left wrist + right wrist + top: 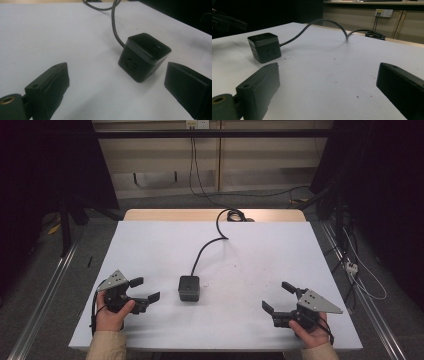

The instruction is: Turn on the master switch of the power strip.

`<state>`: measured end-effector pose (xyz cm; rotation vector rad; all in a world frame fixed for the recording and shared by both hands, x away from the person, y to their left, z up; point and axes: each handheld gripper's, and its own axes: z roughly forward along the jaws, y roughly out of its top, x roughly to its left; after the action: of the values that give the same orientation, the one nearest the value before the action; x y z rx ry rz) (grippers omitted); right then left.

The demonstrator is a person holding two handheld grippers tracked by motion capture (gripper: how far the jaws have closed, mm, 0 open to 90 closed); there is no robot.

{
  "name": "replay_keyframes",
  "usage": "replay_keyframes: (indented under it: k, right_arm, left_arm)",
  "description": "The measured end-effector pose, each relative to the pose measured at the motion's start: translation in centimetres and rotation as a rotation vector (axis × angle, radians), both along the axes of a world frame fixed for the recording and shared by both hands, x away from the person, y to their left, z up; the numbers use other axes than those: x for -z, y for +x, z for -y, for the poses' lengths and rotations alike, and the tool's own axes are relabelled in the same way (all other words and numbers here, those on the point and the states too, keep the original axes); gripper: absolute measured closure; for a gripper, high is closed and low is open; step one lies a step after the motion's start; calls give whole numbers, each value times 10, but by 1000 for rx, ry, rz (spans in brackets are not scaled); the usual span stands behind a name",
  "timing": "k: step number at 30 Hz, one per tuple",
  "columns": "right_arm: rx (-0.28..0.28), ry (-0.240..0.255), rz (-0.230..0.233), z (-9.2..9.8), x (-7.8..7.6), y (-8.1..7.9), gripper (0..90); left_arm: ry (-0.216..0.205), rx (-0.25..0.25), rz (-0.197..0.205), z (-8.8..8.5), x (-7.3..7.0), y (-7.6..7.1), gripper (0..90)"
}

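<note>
A black cube-shaped power socket [189,287] sits near the middle of the white table [150,250], its dark cable [206,246] running to the far edge. My left gripper [144,289] is open, held just left of the cube; in the left gripper view the cube [143,56] lies ahead between the jaws, nearer the right one. My right gripper [279,296] is open at the front right, well apart from the cube, which shows in the right gripper view as the cube [264,47] far left. Nothing is between either pair of jaws.
The cable coils [235,215] on the wooden strip at the table's far edge and goes on to a wall outlet [383,12]. Loose wires and a white power strip [351,267] lie on the floor at the right. Metal rails flank the table.
</note>
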<state>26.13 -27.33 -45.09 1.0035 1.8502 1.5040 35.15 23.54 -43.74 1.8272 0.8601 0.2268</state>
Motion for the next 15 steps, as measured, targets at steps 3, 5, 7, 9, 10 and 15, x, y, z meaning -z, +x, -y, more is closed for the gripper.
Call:
replay_keyframes:
  k: [3, 5, 7, 9, 10, 15]
  right_arm:
    - [-1, 0, -1, 0, 0, 0, 44]
    - [-1, -1, -1, 0, 0, 0, 46]
    - [-1, -1, -1, 0, 0, 0, 46]
    - [-1, -1, -1, 0, 0, 0, 46]
    - [0, -2, 0, 0, 0, 0, 46]
    - [-1, -1, -1, 0, 0, 0, 45]
  left_arm:
    - [3, 2, -1, -2, 2, 0, 56]
    - [3, -2, -2, -3, 2, 1, 56]
    - [6, -1, 2, -4, 2, 1, 57]
    - [1, -5, 0, -6, 2, 1, 56]
    - [4, -8, 0, -7, 3, 1, 56]
    - [20, -17, -3, -11, 6, 2, 56]
